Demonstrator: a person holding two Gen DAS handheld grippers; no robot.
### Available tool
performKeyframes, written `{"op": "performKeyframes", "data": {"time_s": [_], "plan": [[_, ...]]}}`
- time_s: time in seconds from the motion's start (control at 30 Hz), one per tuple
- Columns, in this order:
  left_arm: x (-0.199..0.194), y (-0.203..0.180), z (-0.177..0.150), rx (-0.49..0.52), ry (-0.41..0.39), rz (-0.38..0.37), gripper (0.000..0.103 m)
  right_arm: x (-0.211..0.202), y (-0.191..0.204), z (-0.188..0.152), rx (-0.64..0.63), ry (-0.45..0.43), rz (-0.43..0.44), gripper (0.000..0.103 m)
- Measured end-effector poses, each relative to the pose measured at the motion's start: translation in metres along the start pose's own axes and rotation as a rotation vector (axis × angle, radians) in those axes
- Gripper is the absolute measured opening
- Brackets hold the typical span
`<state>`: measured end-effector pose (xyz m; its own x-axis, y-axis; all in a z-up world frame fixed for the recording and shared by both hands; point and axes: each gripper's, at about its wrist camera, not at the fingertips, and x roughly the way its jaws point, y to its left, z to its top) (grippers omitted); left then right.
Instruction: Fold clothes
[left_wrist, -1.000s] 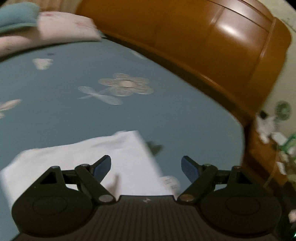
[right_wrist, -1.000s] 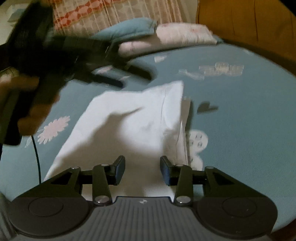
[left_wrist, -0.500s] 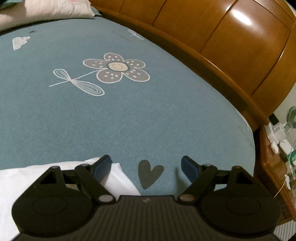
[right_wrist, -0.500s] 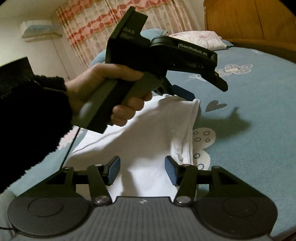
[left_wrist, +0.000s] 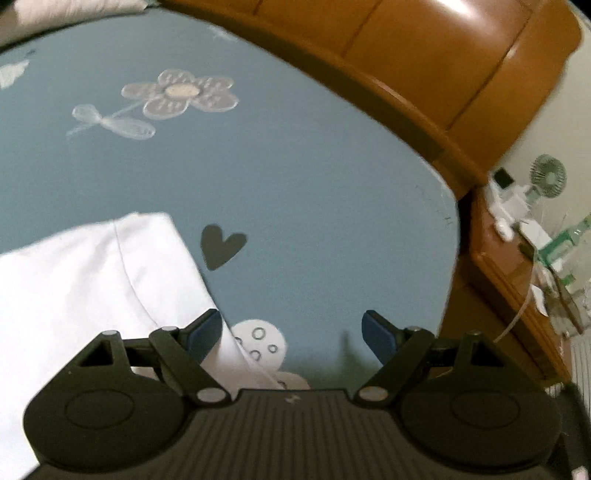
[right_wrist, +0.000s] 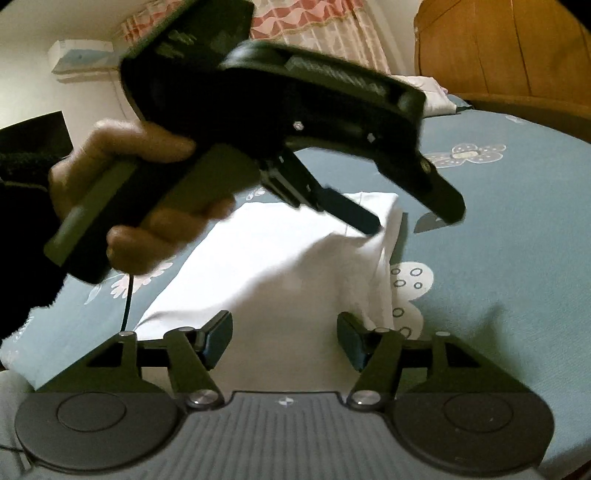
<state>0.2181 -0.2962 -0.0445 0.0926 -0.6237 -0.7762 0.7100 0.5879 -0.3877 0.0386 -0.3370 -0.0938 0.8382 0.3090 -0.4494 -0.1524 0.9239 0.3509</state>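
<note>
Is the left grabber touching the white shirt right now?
Cannot tell. In the right wrist view, the left gripper has one fingertip over the white shirt, but blur hides any contact.

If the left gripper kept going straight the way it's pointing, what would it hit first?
Probably the blue bedsheet, just beside the white garment's edge. The left gripper is open and empty; depth is unclear.

Folded garment (left_wrist: 81, 280) on bed (left_wrist: 314, 192); headboard (left_wrist: 424, 62) behind; nightstand (left_wrist: 517, 280) right of bed
</note>
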Motion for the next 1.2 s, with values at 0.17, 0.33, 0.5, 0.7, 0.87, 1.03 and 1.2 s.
{"op": "performKeyframes", "data": {"time_s": [0.17, 0.33, 0.5, 0.7, 0.87, 1.03, 1.2], "plan": [[0.008, 0.009, 0.008, -0.073, -0.014, -0.030, 0.083, -0.004, 0.004, -0.002, -0.001, 0.002, -0.008, 0.067], [-0.029, -0.007, -0.006, -0.017, -0.021, -0.032, 0.083, -0.008, 0.004, -0.003, 0.013, -0.012, -0.008, 0.068], [-0.040, -0.006, -0.029, -0.052, 0.026, -0.062, 0.083, -0.004, 0.003, -0.002, 0.013, -0.013, -0.004, 0.069], [-0.005, 0.001, -0.026, -0.085, 0.053, -0.069, 0.095, -0.006, 0.004, -0.001, -0.003, -0.001, -0.014, 0.070], [-0.028, -0.015, -0.031, -0.014, 0.013, -0.045, 0.094, -0.010, 0.006, 0.000, 0.006, 0.002, -0.012, 0.070], [-0.078, -0.022, -0.058, 0.056, -0.085, 0.074, 0.094, -0.010, 0.008, 0.002, 0.005, -0.005, -0.016, 0.072], [-0.124, -0.013, -0.108, 0.023, -0.175, 0.196, 0.095, -0.012, 0.005, 0.002, 0.013, -0.014, -0.015, 0.072]]}}
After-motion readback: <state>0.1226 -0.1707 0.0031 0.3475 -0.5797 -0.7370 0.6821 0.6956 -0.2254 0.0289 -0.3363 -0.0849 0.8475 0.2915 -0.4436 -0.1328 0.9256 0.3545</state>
